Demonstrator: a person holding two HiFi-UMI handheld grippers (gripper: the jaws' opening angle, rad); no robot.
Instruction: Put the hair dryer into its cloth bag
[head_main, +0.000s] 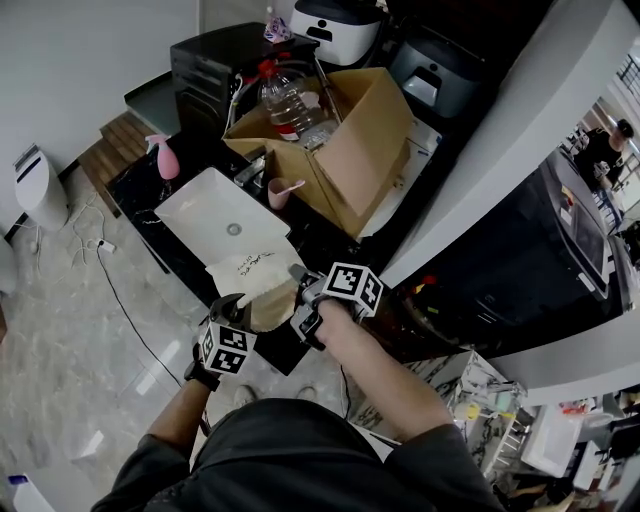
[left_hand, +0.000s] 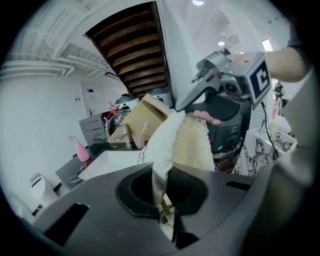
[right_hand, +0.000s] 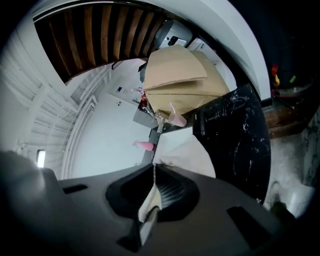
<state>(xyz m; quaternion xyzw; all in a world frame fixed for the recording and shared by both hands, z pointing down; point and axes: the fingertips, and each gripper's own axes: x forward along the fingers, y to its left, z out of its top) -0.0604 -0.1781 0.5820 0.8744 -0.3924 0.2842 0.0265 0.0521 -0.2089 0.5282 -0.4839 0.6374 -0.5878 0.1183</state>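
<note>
Head view: the cloth bag (head_main: 262, 292) is held up at the near edge of the dark worktop (head_main: 140, 190), between the left gripper (head_main: 238, 305) and the right gripper (head_main: 303, 285)

Left gripper view: the jaws are pressed together on the bag's pale rim, with fabric rising ahead of them

Right gripper view: the jaws pinch the bag's opposite edge

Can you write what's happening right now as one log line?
left claw: shut on cloth bag | right claw: shut on cloth bag | hair dryer: not spotted

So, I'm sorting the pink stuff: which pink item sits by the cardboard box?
The pink cup, right beside the cardboard box; the pink bottle stands across the white basin.
</note>
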